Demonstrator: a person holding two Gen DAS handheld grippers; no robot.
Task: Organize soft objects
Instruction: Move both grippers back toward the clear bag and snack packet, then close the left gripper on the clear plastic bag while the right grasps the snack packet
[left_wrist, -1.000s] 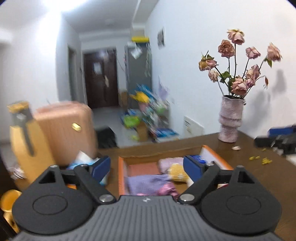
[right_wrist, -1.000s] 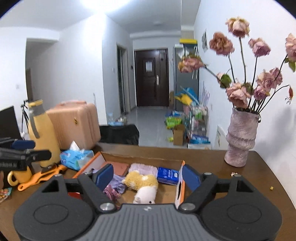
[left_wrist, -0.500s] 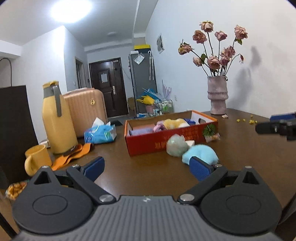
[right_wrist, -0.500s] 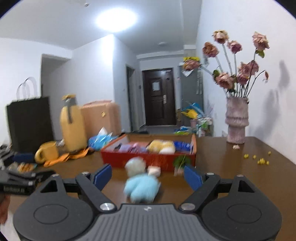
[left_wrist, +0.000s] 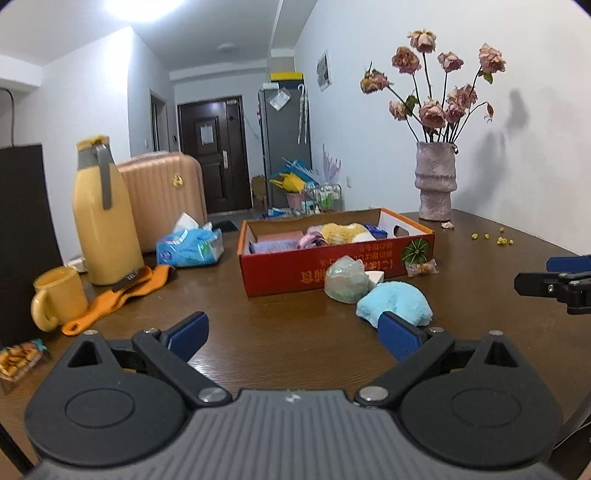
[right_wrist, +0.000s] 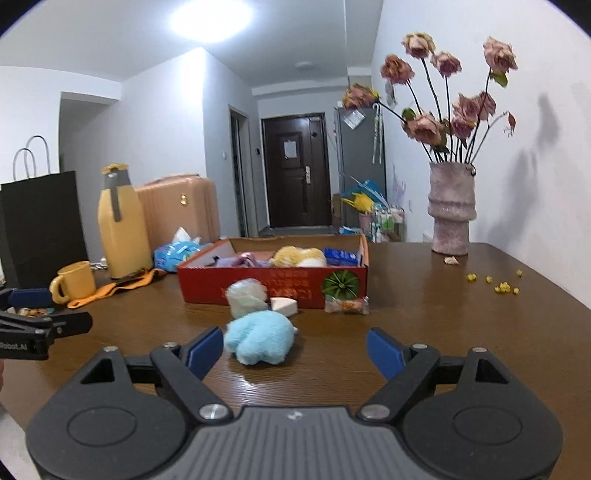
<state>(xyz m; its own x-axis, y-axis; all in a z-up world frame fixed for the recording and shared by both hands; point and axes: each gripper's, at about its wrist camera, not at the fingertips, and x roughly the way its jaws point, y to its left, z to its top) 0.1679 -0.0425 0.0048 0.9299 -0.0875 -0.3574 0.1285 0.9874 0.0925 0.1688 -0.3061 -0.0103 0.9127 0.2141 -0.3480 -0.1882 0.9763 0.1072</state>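
A red cardboard box (left_wrist: 314, 266) (right_wrist: 207, 284) sits mid-table with a yellow plush (left_wrist: 341, 232) (right_wrist: 297, 256), purple and pink cloths (left_wrist: 273, 245) and a blue packet inside. In front of it lie a pale green fluffy ball (left_wrist: 345, 278) (right_wrist: 245, 295), a white sponge wedge (right_wrist: 284, 304) and a light blue plush (left_wrist: 397, 304) (right_wrist: 258, 336). My left gripper (left_wrist: 293, 336) is open and empty, low over the table, with the blue plush just beyond its right fingertip. My right gripper (right_wrist: 295, 352) is open and empty, the blue plush just ahead of its left finger.
On the left stand a yellow flask (left_wrist: 103, 218), a yellow mug (left_wrist: 59, 297), an orange cloth (left_wrist: 118, 295) and a blue tissue pack (left_wrist: 190, 245). A vase of dried roses (left_wrist: 436, 181) stands at the back right. A candy wrapper (right_wrist: 345, 304) leans on the box. Yellow bits (right_wrist: 502, 286) lie scattered.
Both grippers have drawn back from above the box and dropped low over the table. The blue plush and the green ball now lie in front of the box.
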